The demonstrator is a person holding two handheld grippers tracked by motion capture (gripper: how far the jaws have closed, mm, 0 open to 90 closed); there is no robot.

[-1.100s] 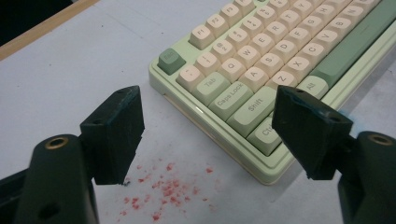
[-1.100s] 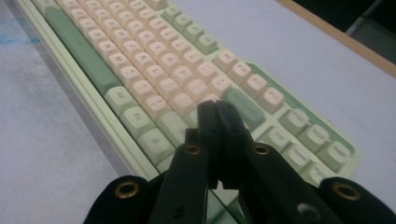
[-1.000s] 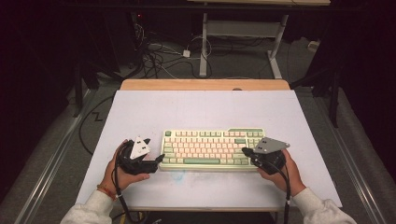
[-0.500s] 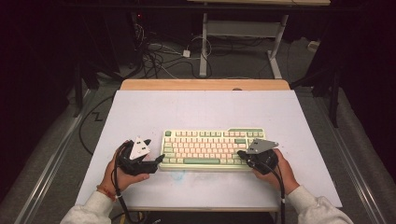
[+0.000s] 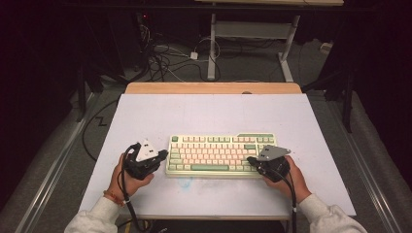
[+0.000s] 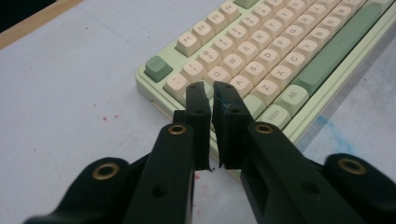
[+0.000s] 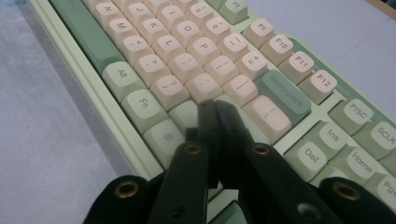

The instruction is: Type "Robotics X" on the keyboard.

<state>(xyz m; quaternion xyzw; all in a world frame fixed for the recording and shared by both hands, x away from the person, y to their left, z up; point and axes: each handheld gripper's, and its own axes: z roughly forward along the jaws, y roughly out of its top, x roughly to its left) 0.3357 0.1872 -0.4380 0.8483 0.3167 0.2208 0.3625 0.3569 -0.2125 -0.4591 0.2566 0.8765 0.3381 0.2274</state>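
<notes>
Left gripper (image 6: 211, 88) fingers just closed — nothing between; tips hide keyboard (image 6: 280, 56) keys.

Right gripper (image 7: 215, 112) — jaws closed together — over the keyboard (image 7: 187, 60).

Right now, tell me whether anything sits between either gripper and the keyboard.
Nothing visible does. The left gripper, its jaws just closed with nothing between them, points at the keyboard at its left end, over the keys there. The right gripper, jaws shut, is over the keys at the right end. Only bare table surrounds the keyboard.
</notes>
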